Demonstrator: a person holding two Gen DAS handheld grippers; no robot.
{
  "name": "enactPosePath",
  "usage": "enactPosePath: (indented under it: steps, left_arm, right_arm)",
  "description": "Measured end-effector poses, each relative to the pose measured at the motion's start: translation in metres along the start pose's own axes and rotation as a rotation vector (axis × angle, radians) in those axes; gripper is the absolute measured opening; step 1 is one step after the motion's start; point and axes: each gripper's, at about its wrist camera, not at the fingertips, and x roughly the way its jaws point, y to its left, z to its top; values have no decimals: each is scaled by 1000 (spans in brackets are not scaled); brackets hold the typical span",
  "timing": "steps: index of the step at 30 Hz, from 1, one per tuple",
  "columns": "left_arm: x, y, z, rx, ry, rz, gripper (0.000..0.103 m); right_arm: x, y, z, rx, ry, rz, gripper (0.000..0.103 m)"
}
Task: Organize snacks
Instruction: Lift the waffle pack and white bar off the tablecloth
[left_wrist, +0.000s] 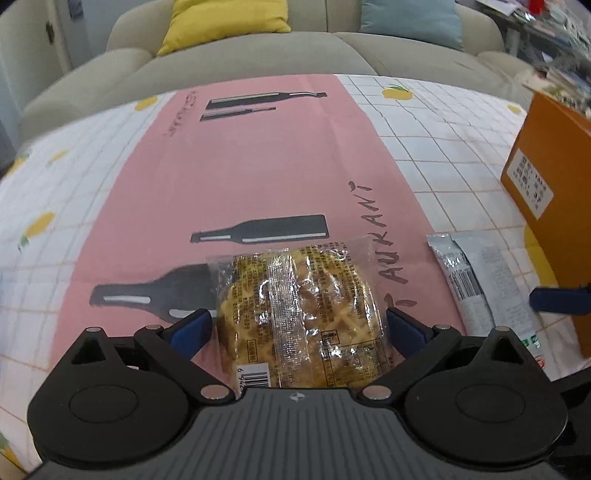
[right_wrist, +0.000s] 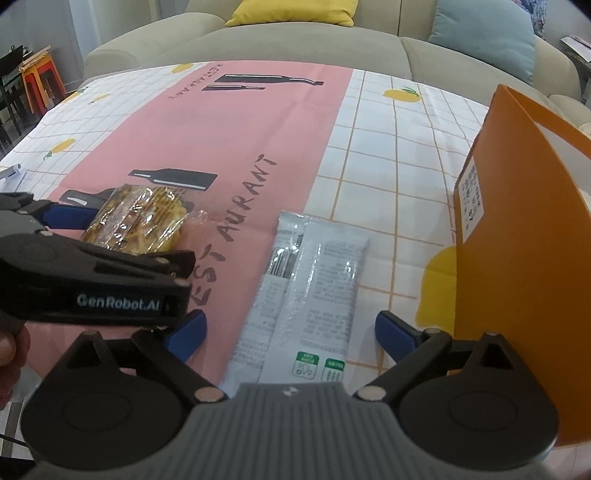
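A clear-wrapped waffle (left_wrist: 299, 314) lies on the pink cloth between the wide-spread blue fingers of my left gripper (left_wrist: 299, 325); the fingers stand just off its sides, open. It also shows in the right wrist view (right_wrist: 140, 221), with the left gripper (right_wrist: 122, 236) around it. A silver-grey snack pouch (right_wrist: 303, 291) lies on the table between the open fingers of my right gripper (right_wrist: 290, 332), untouched. The pouch also shows in the left wrist view (left_wrist: 476, 284), with one right fingertip (left_wrist: 557, 301) beside it.
An orange box (right_wrist: 517, 240) stands upright at the right, close to my right gripper; it also shows in the left wrist view (left_wrist: 554, 177). The table carries a checked lemon cloth (right_wrist: 388, 166) with a pink runner (left_wrist: 240, 177). A sofa with cushions lies beyond the far edge.
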Motion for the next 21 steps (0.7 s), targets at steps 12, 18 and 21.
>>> enactPosePath:
  steps: [12,18,21]
  left_arm:
    - [-5,-5,0,58,-35,-41,88]
    - [-9,-3,2,47,-32,-46,86]
    - [-14,0,6,32,-33,-44,86]
  right_arm:
    - [-7,-4,4,17,-28,-25,55]
    - [-11,-3,5,5,-39,-14,48]
    - [-14,-4,6,16,-44,-7,47]
